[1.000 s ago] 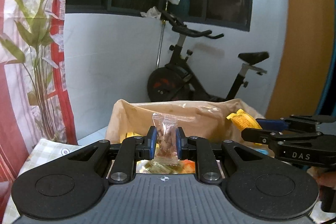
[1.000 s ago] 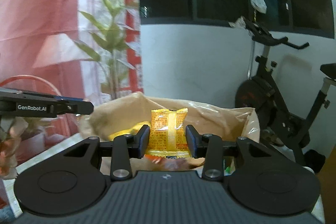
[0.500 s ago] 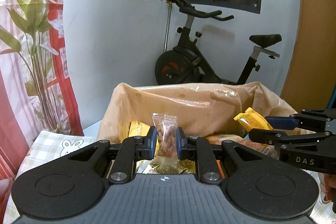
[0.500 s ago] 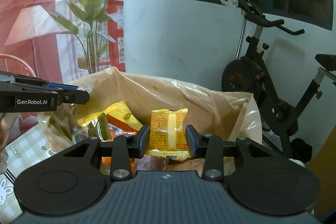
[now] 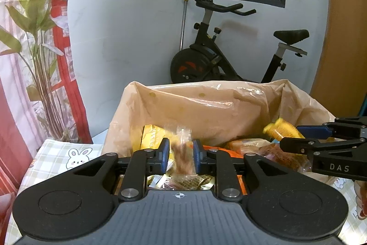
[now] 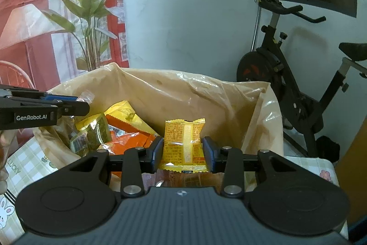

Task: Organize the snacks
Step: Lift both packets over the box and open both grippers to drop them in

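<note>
Two grippers hang over one tan plastic-lined bin (image 5: 206, 105) of snacks. At the left of the right wrist view, the left gripper (image 5: 181, 154) reads "GenRobot.AI"; its jaws are opening around a blurred clear packet of brown nuts (image 5: 182, 154) at lower centre, over the bin. The right gripper (image 6: 183, 149), marked "DAS" at the right of the left wrist view, is closed on one yellow snack packet (image 6: 183, 144), its print too small to read. Only the right wrist view shows "LUCKY" on the checked cloth (image 6: 18, 162).
</note>
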Demonstrator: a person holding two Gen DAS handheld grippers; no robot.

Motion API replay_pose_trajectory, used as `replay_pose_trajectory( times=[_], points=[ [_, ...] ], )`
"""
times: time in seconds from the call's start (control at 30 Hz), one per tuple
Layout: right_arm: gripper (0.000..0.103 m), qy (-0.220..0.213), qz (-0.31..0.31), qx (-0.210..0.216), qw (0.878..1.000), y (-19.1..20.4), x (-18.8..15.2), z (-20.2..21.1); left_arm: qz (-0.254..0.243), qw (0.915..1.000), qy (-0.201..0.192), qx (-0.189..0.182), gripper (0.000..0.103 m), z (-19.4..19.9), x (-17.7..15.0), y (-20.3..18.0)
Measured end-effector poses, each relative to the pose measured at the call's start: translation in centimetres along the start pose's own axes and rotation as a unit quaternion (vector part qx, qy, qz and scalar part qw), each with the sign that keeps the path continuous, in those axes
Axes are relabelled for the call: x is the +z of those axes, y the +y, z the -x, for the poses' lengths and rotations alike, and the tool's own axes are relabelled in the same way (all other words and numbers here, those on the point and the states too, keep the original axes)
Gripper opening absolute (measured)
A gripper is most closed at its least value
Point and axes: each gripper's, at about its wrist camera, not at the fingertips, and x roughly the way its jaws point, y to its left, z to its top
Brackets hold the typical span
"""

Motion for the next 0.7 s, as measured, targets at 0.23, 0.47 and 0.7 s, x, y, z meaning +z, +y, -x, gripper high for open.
replay_pose_trajectory(
  times=[0.23,0.47,0.7],
  points=[
    [0.043,0.007,-0.008,-0.005,1.000,-0.1,0.1,0.2,0.004,0.9999,-0.006,-0.008,0.065,0.6,0.1,0.0],
    [0.062,0.012,-0.019,-0.003,1.000,-0.1,0.3,0.9,0.001,0.9999,-0.013,0.003,0.081,1.8,0.4,0.2],
    [0.083,0.021,-0.053,0.004,0.998,-0.7,0.5,2.1,-0.005,0.9996,-0.018,0.018,0.089,2.8,0.3,0.3]
  ],
)
